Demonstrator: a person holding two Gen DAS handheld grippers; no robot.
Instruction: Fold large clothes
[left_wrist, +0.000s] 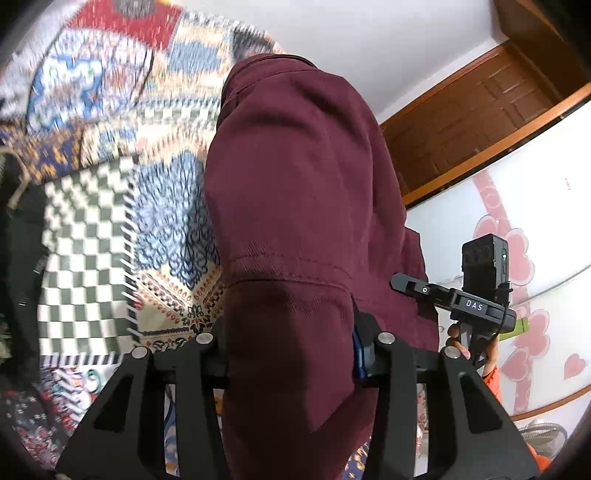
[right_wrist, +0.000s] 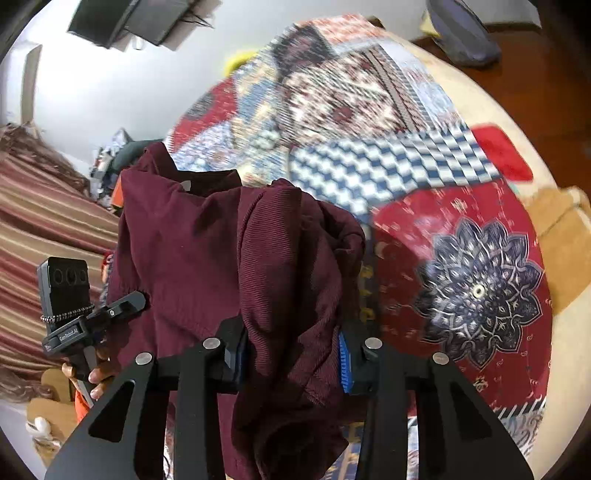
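A large maroon garment (left_wrist: 295, 192) hangs lifted above a patterned bedspread (left_wrist: 110, 110). My left gripper (left_wrist: 291, 354) is shut on a thick fold of it. In the right wrist view the same maroon garment (right_wrist: 229, 258) is bunched between the jaws of my right gripper (right_wrist: 291, 365), which is shut on it. Each view shows the other gripper held in a hand at the garment's far side: the right one (left_wrist: 469, 306) and the left one (right_wrist: 85, 325). The cloth hides the fingertips.
The patchwork bedspread (right_wrist: 424, 166) covers the bed under the garment. A wooden door (left_wrist: 480, 122) and a white wardrobe with pink hearts (left_wrist: 517, 229) stand to the right. A striped curtain (right_wrist: 44, 229) hangs at the left, with clutter (right_wrist: 110, 155) beside it.
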